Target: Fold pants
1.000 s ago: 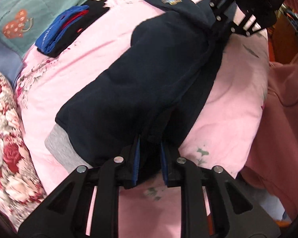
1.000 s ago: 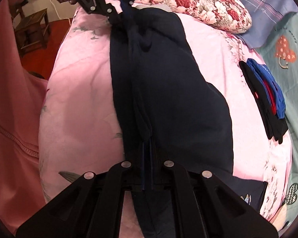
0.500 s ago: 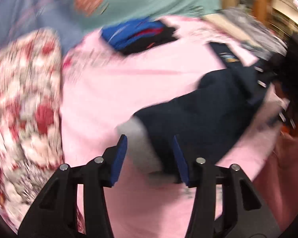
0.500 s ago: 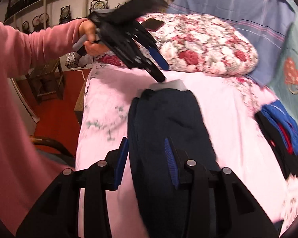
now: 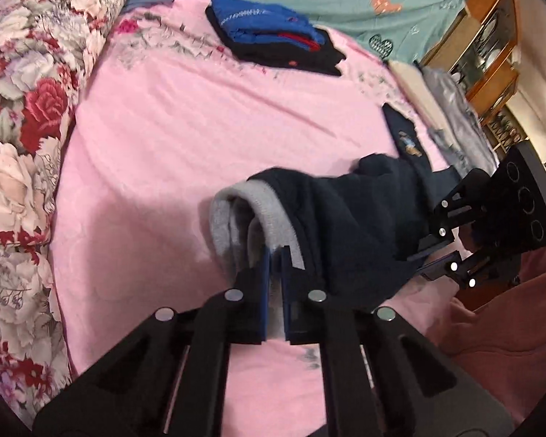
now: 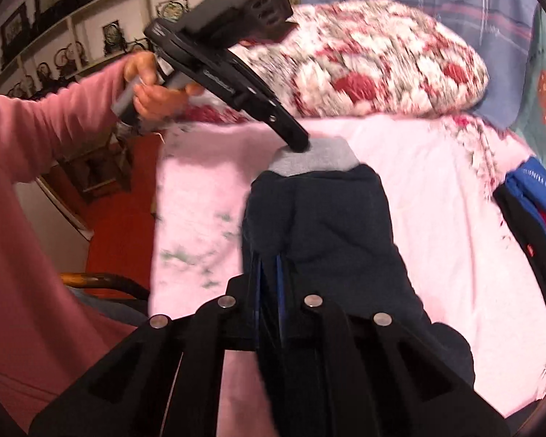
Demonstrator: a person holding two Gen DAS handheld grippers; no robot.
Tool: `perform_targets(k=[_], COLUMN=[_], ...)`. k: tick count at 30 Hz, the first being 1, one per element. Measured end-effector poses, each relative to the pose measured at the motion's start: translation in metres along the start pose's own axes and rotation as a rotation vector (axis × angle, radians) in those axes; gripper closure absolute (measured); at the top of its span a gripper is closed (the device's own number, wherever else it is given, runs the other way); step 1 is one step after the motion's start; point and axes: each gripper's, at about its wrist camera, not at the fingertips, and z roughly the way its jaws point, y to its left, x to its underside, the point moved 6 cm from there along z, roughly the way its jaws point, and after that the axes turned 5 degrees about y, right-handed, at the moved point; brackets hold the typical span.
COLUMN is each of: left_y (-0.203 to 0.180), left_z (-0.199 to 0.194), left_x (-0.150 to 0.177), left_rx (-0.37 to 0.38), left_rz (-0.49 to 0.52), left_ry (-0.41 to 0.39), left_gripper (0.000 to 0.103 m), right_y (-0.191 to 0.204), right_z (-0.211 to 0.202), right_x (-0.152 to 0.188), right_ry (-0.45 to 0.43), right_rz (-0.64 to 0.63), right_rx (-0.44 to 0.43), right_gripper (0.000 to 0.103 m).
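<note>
Both grippers let go a moment ago and are now re-grabbing the navy pants point(image 5: 349, 218) bunched on the pink bed point(image 5: 185, 134): left gripper point(image 5: 276, 260) clamping the grey cuff point(image 5: 236, 211), right gripper point(image 6: 269, 269) seemingly pinching the dark fabric, setting up the next fold.

Left claw point(image 5: 276, 255) pinches the pants' point(image 5: 345, 218) grey waistband point(image 5: 273, 215) — pink bedspread point(image 5: 200, 127) beneath.

The left hand-held gripper point(image 5: 276, 255), held by a hand point(image 6: 153, 89) in a pink sleeve point(image 6: 51, 127), is pinched on the pants' grey waistband point(image 5: 236, 215), and the right hand-held gripper point(image 6: 269, 266) is closed on the dark pants point(image 6: 320, 225).
</note>
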Motion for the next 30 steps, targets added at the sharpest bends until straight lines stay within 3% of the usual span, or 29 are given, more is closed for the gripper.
perform_targets(k=[3, 5, 7, 9, 10, 13, 14, 15, 17, 20, 25, 30], left_y=[-0.011, -0.01, -0.003, 0.007, 0.01, -0.007, -0.016, -0.032, -0.059, -0.113, -0.176, -0.216], left_z=[-0.014, -0.011, 0.008, 0.026, 0.028, 0.007, -0.001, -0.01, -0.015, 0.007, 0.078, 0.148], left_x=[0.008, 0.017, 0.029, 0.041, 0.044, 0.036, 0.031, 0.023, 0.011, -0.002, -0.014, -0.018], left_rx=[-0.021, -0.048, -0.154, -0.248, -0.295, -0.38, -0.377, -0.354, -0.326, -0.228, -0.032, 0.127], left_rz=[0.034, 0.037, 0.046, 0.033, 0.035, 0.082, 0.093, 0.106, 0.139, 0.234, 0.273, 0.22], left_ry=[-0.053, -0.047, -0.005, 0.056, 0.072, 0.016, -0.019, -0.066, -0.123, -0.132, -0.056, 0.06], left_gripper=[0.097, 0.097, 0.097, 0.097, 0.097, 0.096, 0.087, 0.07, 0.05, 0.045, 0.045, 0.068], right_y=[0.01, 0.014, 0.016, 0.012, 0.01, -0.001, -0.004, -0.009, -0.02, -0.04, -0.087, -0.156], right_z=[0.018, 0.043, 0.044, 0.041, 0.036, 0.019, 0.014, 0.01, -0.001, -0.017, -0.061, -0.115], right_x=[0.01, 0.026, 0.029, 0.029, 0.028, 0.03, 0.032, 0.035, 0.044, 0.065, 0.118, 0.182], right_ry=[0.042, 0.104, 0.06, 0.094, 0.091, 0.084, 0.09, 0.095, 0.107, 0.129, 0.175, 0.126], right_rz=[-0.027, -0.031, -0.023, 0.033, 0.058, 0.08, 0.09, 0.11, 0.182, 0.299, 0.535, 0.874], right_rx=[0.011, 0.029, 0.039, 0.027, 0.038, 0.131, 0.168, 0.2, 0.251, 0.328, 0.524, 0.582], right_gripper=[0.095, 0.093, 0.075, 0.054, 0.049, 0.048, 0.048, 0.048, 0.048, 0.048, 0.048, 0.048])
